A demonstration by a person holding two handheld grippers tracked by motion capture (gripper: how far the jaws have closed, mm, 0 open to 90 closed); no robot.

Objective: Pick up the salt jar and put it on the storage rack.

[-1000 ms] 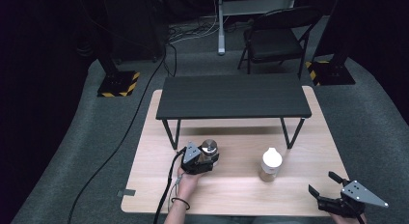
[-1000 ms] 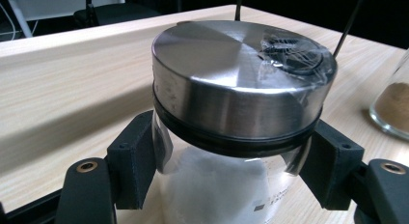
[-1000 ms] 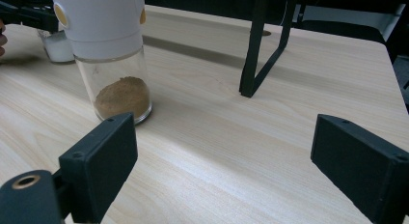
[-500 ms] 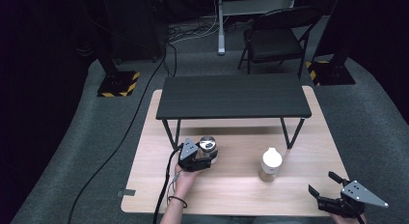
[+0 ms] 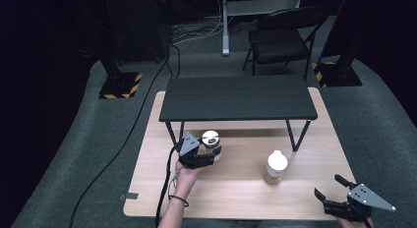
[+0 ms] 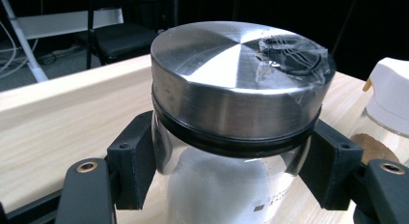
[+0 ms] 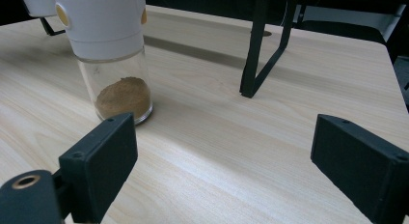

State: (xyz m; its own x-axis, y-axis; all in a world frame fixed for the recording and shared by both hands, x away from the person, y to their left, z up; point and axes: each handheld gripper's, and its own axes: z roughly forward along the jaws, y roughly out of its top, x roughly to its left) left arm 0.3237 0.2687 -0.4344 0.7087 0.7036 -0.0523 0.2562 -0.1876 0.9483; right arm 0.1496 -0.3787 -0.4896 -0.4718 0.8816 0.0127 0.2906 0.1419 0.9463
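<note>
A glass jar with a steel lid (image 5: 211, 139) (image 6: 236, 84) hangs off the wooden table (image 5: 236, 188), just in front of the black shelf (image 5: 238, 98). My left gripper (image 5: 206, 156) (image 6: 231, 166) is shut on its glass body below the lid, both pads pressed against it. White powder fills the jar. A second jar with a white cap (image 5: 275, 167) (image 7: 113, 50) holds brown powder and stands on the table to the right. At the table's front right corner my right gripper (image 5: 332, 186) (image 7: 222, 175) is open, with nothing between its fingers.
The black shelf stands on thin legs (image 7: 260, 50) across the back half of the table. A folding chair (image 5: 282, 39) and stand bases with yellow-black stripes (image 5: 120, 85) sit on the floor beyond. A cable (image 5: 167, 188) trails from the left gripper.
My left gripper has lifted the steel-lidded jar up off the table. The right gripper and the white-capped jar have stayed put.
</note>
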